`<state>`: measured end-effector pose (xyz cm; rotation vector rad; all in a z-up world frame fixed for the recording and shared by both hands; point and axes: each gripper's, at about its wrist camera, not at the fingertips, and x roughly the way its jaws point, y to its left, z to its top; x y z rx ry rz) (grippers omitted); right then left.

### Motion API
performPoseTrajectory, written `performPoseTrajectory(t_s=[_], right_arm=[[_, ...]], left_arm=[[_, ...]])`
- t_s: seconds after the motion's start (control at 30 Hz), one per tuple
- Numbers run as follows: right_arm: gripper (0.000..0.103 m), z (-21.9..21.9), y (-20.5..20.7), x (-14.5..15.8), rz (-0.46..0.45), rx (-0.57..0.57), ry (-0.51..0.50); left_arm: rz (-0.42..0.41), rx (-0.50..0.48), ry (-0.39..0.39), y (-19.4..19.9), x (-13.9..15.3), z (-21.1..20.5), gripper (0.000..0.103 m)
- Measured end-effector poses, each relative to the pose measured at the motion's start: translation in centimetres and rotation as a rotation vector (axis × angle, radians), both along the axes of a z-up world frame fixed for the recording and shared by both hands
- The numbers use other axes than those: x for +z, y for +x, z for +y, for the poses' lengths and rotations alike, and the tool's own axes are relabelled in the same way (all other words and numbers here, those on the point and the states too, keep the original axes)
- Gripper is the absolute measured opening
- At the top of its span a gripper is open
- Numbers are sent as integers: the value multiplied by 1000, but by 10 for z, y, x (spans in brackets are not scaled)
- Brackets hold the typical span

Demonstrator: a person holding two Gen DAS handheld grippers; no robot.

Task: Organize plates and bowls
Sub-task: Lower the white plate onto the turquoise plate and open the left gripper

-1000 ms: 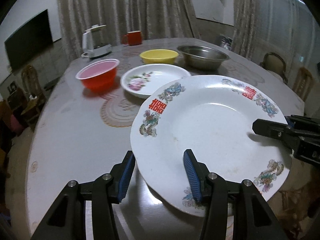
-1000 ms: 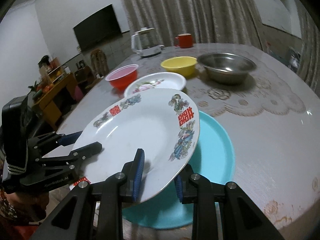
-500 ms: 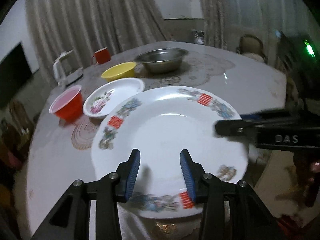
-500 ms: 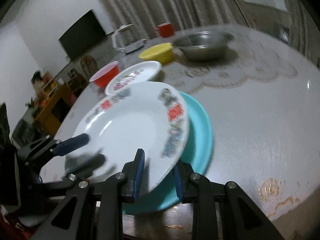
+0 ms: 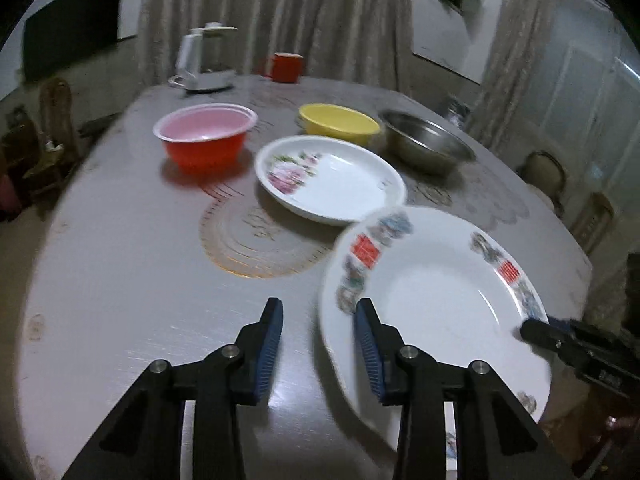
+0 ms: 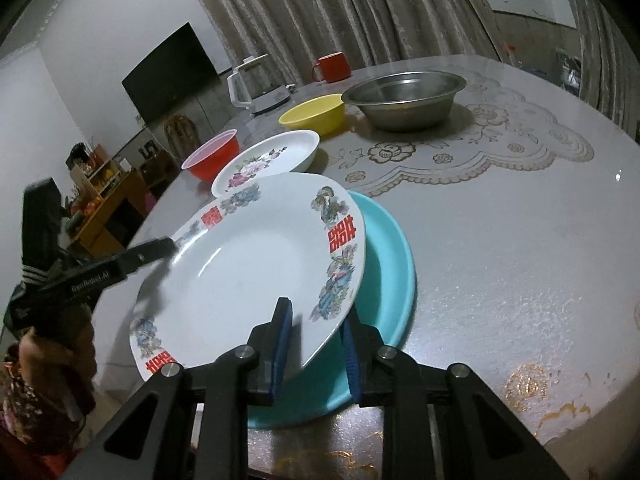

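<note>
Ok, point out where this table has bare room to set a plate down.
Bare: the near-left stretch of table, bordered by the red bowl and round doily; also its right side, between the lace mat and the teal plate. Crowded: the far middle, where floral plate, yellow bowl and steel bowl sit close together.

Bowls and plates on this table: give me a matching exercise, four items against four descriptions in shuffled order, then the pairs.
Items
1. red bowl
2. steel bowl
3. turquoise plate
4. large patterned plate

Descriptions
A. tilted, its rim between the right tongs
B. flat on the table, partly under another plate
C. pink inside
D. beside the yellow bowl, on the lace-patterned area

Pairs: 1-C, 2-D, 3-B, 4-A
</note>
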<state>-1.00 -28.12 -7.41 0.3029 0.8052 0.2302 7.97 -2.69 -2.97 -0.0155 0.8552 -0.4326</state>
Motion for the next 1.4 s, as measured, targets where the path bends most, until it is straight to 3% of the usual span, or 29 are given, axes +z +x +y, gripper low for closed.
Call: performPoseTrajectory(t_s=[0.07,0.57,0.63,0.77,0.97,1.1,1.4], right_arm=[[23,1,-1,1,-3,1,-6],[24,-12,-5,2,23,-57,-25],[25,-12,-7,3,21,-59,-20],[30,-14,-11,7,4,-91,-25],[31,-25,-14,10,-10,-156,-3],[31,-23,-12,17,-20,-165,-12],[39,-15,15,51,-103,-103,-82]], left_arm=[[37,-58,-37,-5,-4,-10,37],[-50,-102,106,-25,-5,-43,42],[-40,-102,89,-25,-5,-41,46],[-26,-74,61,-26,-3,-34,70],[-25,-11,18,-27,4,-13,89],[-10,30,-22,-21,10,4,94],[33,137,-110,11,23,40,94]])
